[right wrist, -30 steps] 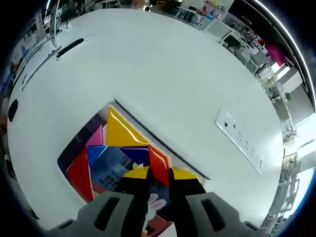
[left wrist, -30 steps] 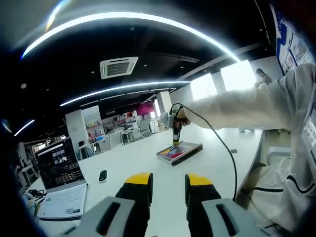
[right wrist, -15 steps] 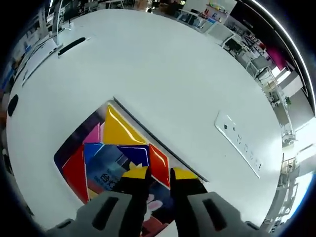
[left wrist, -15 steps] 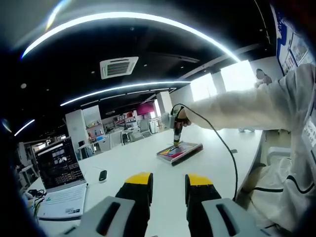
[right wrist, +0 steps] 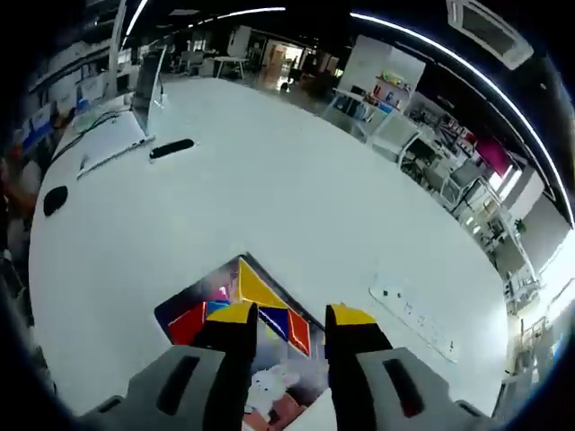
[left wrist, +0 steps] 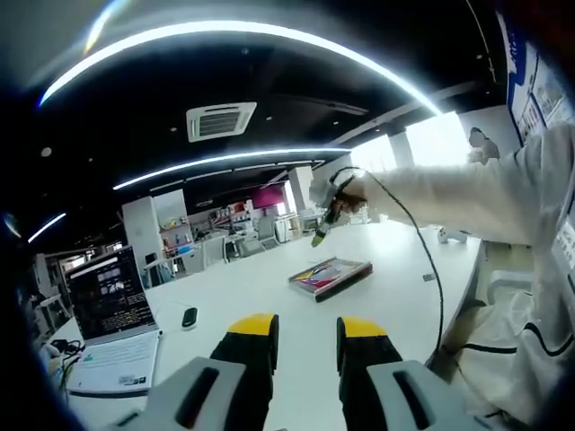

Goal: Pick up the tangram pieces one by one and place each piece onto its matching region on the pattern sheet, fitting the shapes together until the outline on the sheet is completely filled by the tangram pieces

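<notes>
The pattern sheet [right wrist: 269, 395] lies on the white table, with a rabbit picture at its near end. On it rest several tangram pieces fitted together: a yellow triangle [right wrist: 256, 289], a red piece [right wrist: 189, 321], an orange-red piece [right wrist: 299, 334] and a pink one [right wrist: 218, 292]. My right gripper [right wrist: 293, 316] hovers well above them, open, with nothing between its jaws. In the left gripper view the sheet [left wrist: 330, 275] sits mid-table, and the right gripper [left wrist: 323, 232] hangs above it in a person's hand. My left gripper [left wrist: 307, 330] is open and empty, low over the table.
A laptop [left wrist: 112, 301] stands open at the left, with a black mouse [left wrist: 189, 316] beside it. A white socket strip [right wrist: 413, 314] lies right of the sheet. A cable [left wrist: 422, 269] trails from the right gripper. The person's pale sleeve [left wrist: 467, 193] spans the right side.
My right gripper has risen away from the sheet and its jaws stand wider apart. The pieces stay on the sheet. The left gripper has hardly moved.
</notes>
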Demonstrator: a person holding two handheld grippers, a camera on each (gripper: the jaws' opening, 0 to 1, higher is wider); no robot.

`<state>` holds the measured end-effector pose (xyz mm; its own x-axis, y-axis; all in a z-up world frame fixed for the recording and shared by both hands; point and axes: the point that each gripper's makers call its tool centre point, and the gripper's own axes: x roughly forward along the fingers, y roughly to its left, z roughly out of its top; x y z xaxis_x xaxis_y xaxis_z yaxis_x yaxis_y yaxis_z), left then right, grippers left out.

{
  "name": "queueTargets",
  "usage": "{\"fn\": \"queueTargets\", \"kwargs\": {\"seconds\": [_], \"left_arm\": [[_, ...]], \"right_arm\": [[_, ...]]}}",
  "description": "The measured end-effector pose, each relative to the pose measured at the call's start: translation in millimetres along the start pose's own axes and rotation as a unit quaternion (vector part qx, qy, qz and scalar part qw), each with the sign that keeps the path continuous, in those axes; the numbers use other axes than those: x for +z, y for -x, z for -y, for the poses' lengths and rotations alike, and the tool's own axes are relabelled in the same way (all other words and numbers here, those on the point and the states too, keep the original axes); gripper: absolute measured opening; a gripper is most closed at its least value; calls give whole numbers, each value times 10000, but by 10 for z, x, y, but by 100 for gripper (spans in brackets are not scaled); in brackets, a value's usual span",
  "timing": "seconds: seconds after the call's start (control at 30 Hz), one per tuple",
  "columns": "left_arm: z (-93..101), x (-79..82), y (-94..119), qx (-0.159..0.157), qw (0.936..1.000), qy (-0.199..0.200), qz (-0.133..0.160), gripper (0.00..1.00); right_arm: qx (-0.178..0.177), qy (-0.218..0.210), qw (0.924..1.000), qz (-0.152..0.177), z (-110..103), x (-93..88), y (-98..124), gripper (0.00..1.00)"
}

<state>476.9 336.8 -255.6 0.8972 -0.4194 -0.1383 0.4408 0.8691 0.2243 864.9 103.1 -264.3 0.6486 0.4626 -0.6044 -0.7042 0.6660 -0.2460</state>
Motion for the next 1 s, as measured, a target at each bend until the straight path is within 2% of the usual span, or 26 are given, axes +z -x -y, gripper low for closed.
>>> {"fn": "queueTargets", "kwargs": {"seconds": [0.03,0.13,0.27,0.37,0.53,0.77,0.87,0.93,1.0], "left_arm": [[6,14,2,2,10000,-10,15,28],[7,49,-12,0,10000,-12,63,28],[13,167,-31,-29,9997,48,242,28],[19,228,-52,-45,9993,86,350,28],[41,248,-70,-63,9993,81,363,28],[126,262,-33,-256,9987,169,414,28],[175,310,0,-279,9984,156,467,28],[204,339,14,-307,9981,154,515,28],[225,383,22,-335,9975,175,596,28]], "right_arm": [[23,-65,9997,236,-16,30,115,31],[36,-68,9978,655,-134,-36,457,31],[67,-124,9907,1352,-264,-170,1022,31],[71,-119,9877,1558,-331,-356,1356,31],[61,-316,9762,2144,-436,-624,1913,31],[-139,-570,9689,2405,-545,-1156,2430,31],[-281,-558,9636,2601,-599,-1264,2622,31],[-344,-506,9626,2640,-625,-1329,2694,31],[-416,-600,9561,2838,-657,-1343,2784,31]]}}
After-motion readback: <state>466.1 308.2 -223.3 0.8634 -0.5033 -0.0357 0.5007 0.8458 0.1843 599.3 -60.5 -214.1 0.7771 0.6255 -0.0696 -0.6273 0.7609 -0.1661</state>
